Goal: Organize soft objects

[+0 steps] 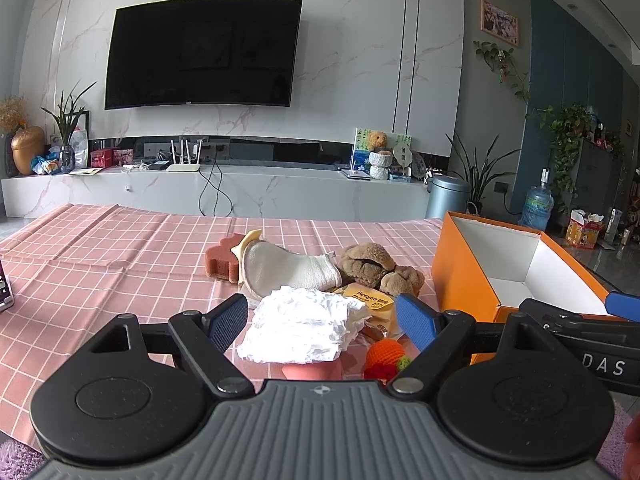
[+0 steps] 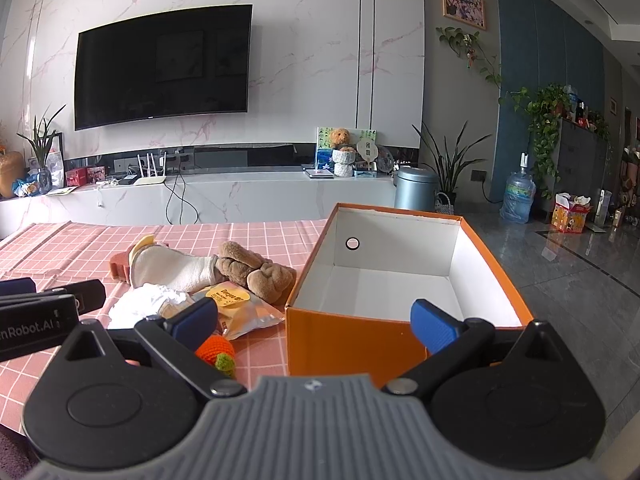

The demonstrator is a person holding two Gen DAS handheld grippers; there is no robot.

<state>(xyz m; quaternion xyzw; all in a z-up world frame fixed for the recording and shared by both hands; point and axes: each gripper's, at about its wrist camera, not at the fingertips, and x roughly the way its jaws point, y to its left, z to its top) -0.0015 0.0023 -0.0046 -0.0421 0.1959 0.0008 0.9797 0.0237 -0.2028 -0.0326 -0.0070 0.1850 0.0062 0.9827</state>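
A heap of soft things lies on the pink checked cloth. It holds a crumpled white tissue, a white sock, a brown plush toy, a red sponge, a yellow snack packet, an orange crochet carrot and a pink piece. My left gripper stands open, its blue fingers either side of the tissue without touching it. An orange box with a white, empty inside stands right of the heap. My right gripper is open at the box's near wall, holding nothing.
A dark device sits at the cloth's left edge. Beyond the table runs a marble TV bench with a wall-mounted TV. A grey bin, plants and a water bottle stand on the floor to the right.
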